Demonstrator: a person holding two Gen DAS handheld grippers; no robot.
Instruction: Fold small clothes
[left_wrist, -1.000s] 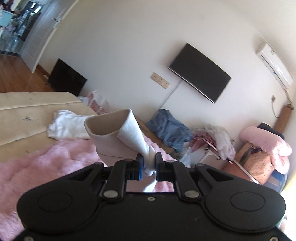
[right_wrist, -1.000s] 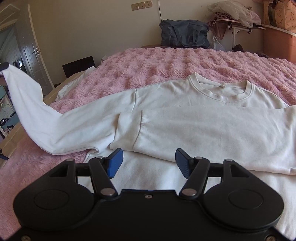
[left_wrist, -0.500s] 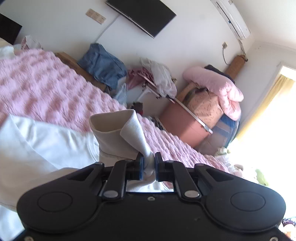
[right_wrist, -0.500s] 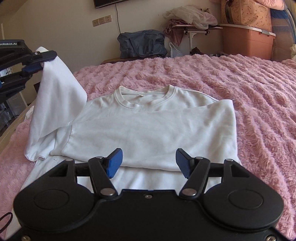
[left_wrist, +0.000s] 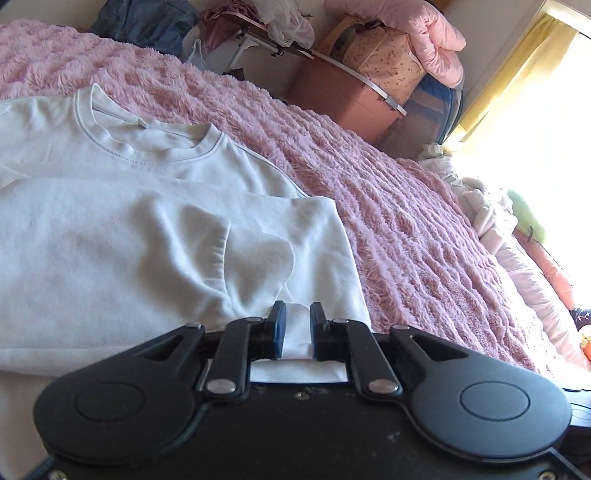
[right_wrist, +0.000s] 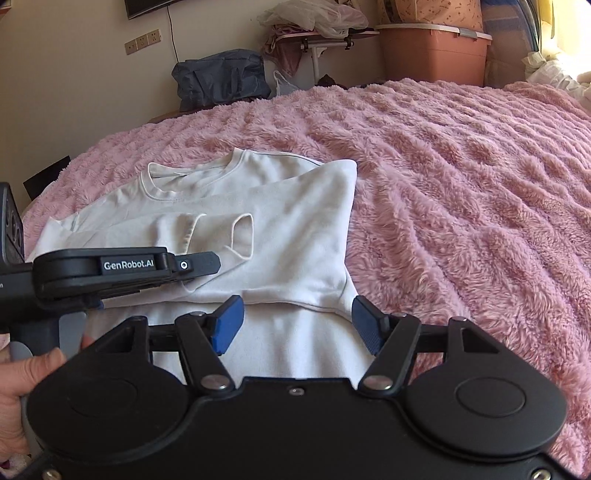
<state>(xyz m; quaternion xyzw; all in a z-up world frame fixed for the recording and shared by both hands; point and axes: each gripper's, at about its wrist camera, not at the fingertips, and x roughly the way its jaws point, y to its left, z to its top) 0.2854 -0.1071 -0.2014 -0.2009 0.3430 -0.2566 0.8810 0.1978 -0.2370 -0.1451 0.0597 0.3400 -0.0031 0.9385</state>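
A white sweatshirt (right_wrist: 288, 229) lies flat on the pink fluffy blanket (right_wrist: 461, 177), collar away from me, both sleeves folded across its chest. It also shows in the left wrist view (left_wrist: 129, 229). My left gripper (left_wrist: 297, 325) sits low over the sweatshirt by the sleeve cuff (left_wrist: 255, 258), its jaws slightly parted with white fabric between them and no clear pinch. It shows from the side in the right wrist view (right_wrist: 199, 264). My right gripper (right_wrist: 297, 325) is open and empty, just above the sweatshirt's lower body.
Beyond the bed stand a dark blue bag (right_wrist: 221, 81), a small table heaped with clothes (right_wrist: 314, 22) and an orange storage bin (right_wrist: 432, 51). A bright window with yellow curtains (left_wrist: 517, 74) is at the right. Bedding (left_wrist: 517, 229) is bunched at the bed's right edge.
My left gripper carried the sleeve across and down onto the sweatshirt's chest, and its jaws have parted slightly. The right gripper stayed open and drew back a little.
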